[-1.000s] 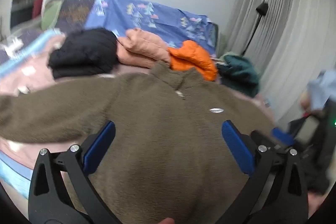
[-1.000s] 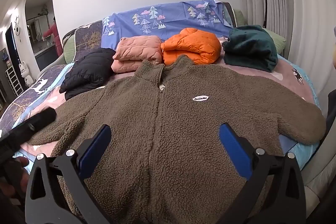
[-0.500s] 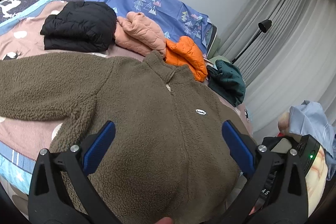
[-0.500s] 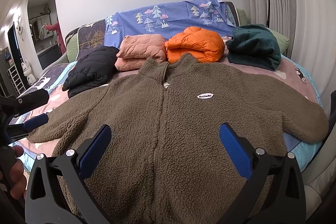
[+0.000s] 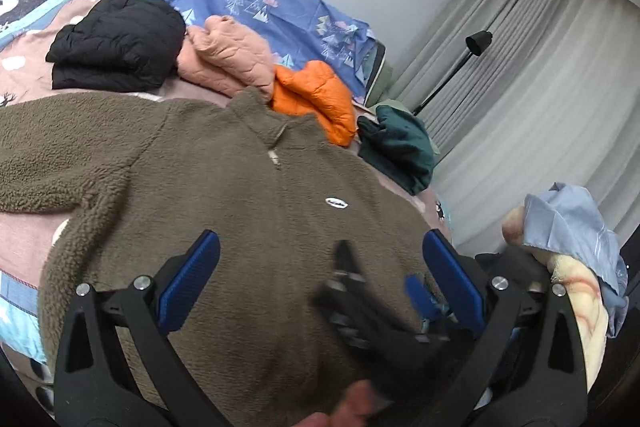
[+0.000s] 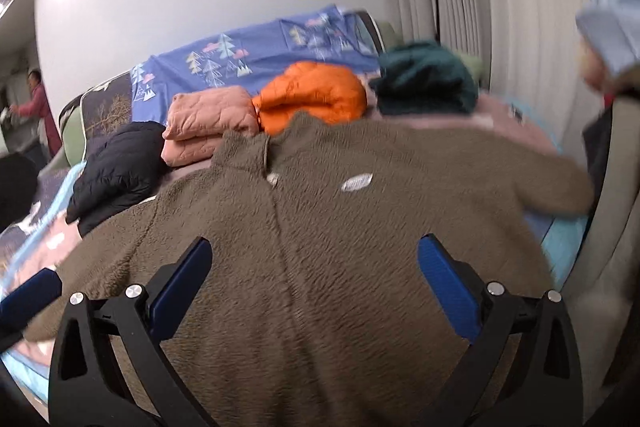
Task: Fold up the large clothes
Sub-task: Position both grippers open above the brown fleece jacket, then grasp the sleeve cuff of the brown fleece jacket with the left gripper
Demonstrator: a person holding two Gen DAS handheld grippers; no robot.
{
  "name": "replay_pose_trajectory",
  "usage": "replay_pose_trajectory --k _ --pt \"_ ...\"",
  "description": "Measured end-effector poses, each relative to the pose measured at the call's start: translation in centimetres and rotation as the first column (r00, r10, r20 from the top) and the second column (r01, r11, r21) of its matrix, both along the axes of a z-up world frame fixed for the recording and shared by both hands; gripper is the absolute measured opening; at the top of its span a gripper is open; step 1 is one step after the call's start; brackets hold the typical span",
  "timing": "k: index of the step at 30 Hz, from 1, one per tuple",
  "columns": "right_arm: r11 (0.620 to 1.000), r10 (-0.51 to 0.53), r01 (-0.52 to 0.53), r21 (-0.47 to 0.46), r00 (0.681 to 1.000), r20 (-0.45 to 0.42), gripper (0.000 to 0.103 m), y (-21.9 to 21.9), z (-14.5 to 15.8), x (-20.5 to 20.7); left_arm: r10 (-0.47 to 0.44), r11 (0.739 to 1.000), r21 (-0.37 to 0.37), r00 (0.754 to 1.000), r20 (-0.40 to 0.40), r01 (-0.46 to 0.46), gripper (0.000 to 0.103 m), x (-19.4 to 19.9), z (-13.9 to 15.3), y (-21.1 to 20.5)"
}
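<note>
Blue-padded jaws stand wide apart and empty on both the left gripper (image 5: 316,291) and the right gripper (image 6: 314,287), poised above the hem end of the brown fleece jacket (image 6: 320,227). It lies flat, front up, on the bed (image 5: 24,243), collar toward the headboard edge, sleeves reaching toward either side edge, each gripper nearer its own sleeve.

Each gripper had black, triangular-cutout finger arms with silver round screw heads and ribbed blue pads (image 5: 188,281), on the left gripper (image 5: 320,281) and the right gripper (image 6: 316,281) alike. The person wore a light blue sleeve (image 5: 572,227).
</note>
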State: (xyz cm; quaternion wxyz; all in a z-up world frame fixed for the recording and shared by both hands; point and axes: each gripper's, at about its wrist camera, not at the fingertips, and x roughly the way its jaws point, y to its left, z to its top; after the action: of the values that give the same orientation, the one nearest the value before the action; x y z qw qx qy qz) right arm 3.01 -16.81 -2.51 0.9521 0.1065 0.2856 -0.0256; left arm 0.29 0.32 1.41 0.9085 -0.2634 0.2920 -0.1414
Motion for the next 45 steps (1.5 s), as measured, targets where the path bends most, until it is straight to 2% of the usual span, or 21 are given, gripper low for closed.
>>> replay_pose_trajectory --k 3,8,15,20,23,26,29,37,39,41,42,43,44,45 --pt "1.0 0.019 -0.019 -0.001 1.0 -0.016 0.102 0.0 -0.4 0.4 0.002 0.999 0.037 1.0 0.019 -0.003 0.101 -0.4 0.2 -0.8" --pt "0.999 -0.016 0.016 -0.028 1.0 -0.003 0.102 -0.5 -0.4 0.4 0.006 1.0 0.027 1.0 0.008 -0.006 0.101 -0.2 0.0 -0.4" --pt "0.999 -0.008 0.007 -0.033 1.0 -0.023 0.102 -0.9 -0.8 0.7 0.018 0.999 0.031 1.0 0.004 -0.018 0.101 -0.4 -0.1 0.1" --pt "0.999 0.042 -0.041 0.018 0.999 -0.019 0.102 -1.9 -0.6 0.7 0.072 0.994 0.077 0.997 0.017 -0.073 0.101 -1.0 -0.2 0.9" --pt "0.989 0.11 -0.109 0.095 0.994 -0.004 0.102 -2.8 -0.3 0.3 0.114 0.984 0.132 0.993 0.035 -0.118 0.101 -1.5 -0.1 1.5" --pt "0.974 0.176 -0.176 0.141 0.984 0.014 0.102 -3.4 0.4 0.0 0.164 0.963 0.207 0.985 0.054 -0.171 0.101 -1.9 -0.1 2.2" --pt "0.968 0.218 -0.218 0.127 0.976 0.017 0.102 -3.3 1.1 -0.3 0.215 0.936 0.273 0.975 0.057 -0.223 0.101 -2.1 -0.5 3.2" --pt "0.955 0.269 -0.271 0.117 0.963 0.03 0.102 -3.5 1.9 -0.1 0.357 0.885 0.315 0.934 0.018 -0.344 0.101 -1.6 -2.1 8.7" --pt "0.954 0.276 -0.278 0.109 0.961 0.032 0.102 -3.3 1.9 0.1 0.399 0.858 0.346 0.917 0.015 -0.379 0.101 -1.5 -2.5 10.1" --pt "0.959 0.271 -0.273 0.079 0.962 0.039 0.102 -3.0 1.9 0.1 0.445 0.82 0.397 0.895 0.012 -0.413 0.101 -1.4 -3.1 11.5" --pt "0.958 0.276 -0.279 0.069 0.96 0.043 0.102 -2.9 1.8 0.2 0.474 0.793 0.429 0.88 0.011 -0.432 0.101 -1.4 -3.3 12.1" --pt "0.956 0.283 -0.285 0.061 0.958 0.048 0.102 -2.7 1.8 0.3 0.517 0.753 0.472 0.856 0.006 -0.458 0.101 -1.2 -3.8 13.2" --pt "0.955 0.287 -0.29 0.061 0.957 0.048 0.102 -2.6 1.8 0.3 0.546 0.728 0.497 0.838 -0.002 -0.473 0.101 -1.1 -4.2 14.1" --pt "0.954 0.29 -0.292 0.067 0.956 0.045 0.102 -2.7 1.7 0.5 0.564 0.714 0.508 0.826 -0.011 -0.481 0.101 -0.9 -4.4 14.8"
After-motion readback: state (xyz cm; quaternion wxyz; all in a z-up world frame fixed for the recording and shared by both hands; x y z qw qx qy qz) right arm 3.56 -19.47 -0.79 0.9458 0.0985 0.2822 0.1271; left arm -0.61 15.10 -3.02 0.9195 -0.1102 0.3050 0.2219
